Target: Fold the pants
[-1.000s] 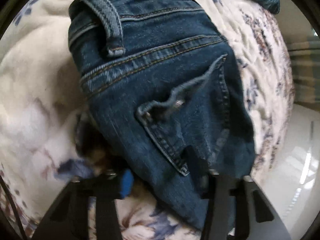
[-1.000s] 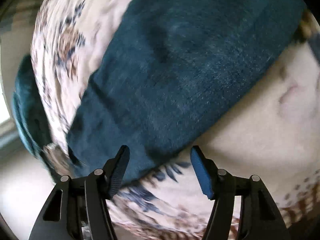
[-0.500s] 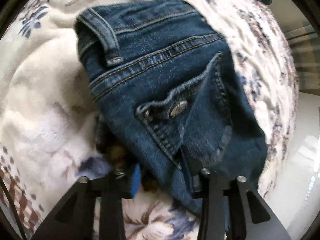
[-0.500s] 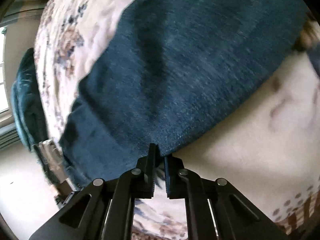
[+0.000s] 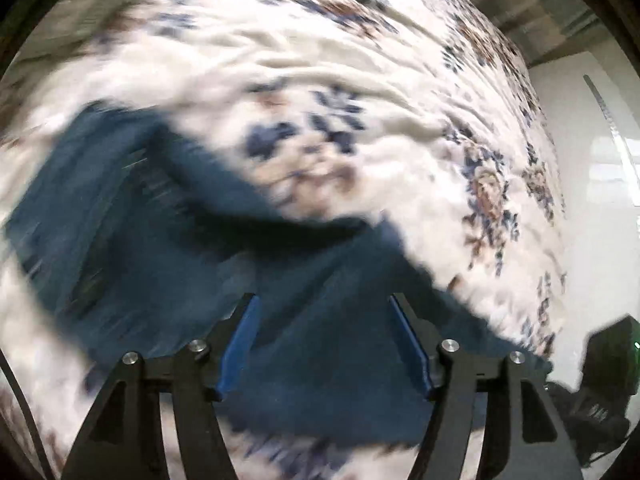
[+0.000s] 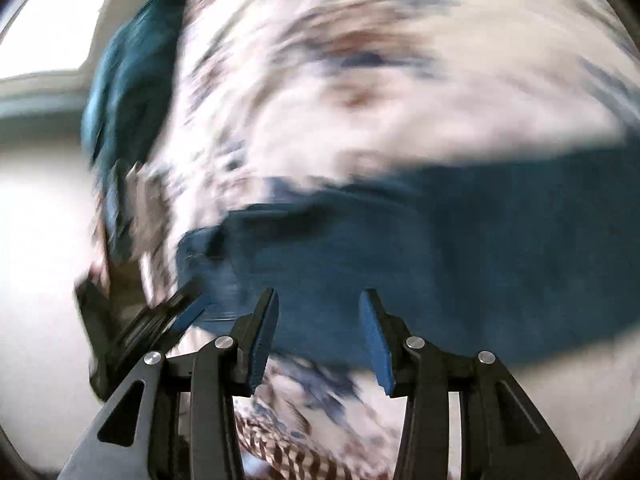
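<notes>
From the left wrist, the left gripper (image 5: pixel 324 340) stands wide, its jaws having just been opening; nothing is pinched, and the blurred jeans (image 5: pixel 168 240) lie below on the flowered blanket (image 5: pixel 360 80). From the right wrist, the right gripper (image 6: pixel 318 336) is parted too, just reopened, gripping nothing, above the jeans (image 6: pixel 460 260) spread across the blanket (image 6: pixel 400 100).
</notes>
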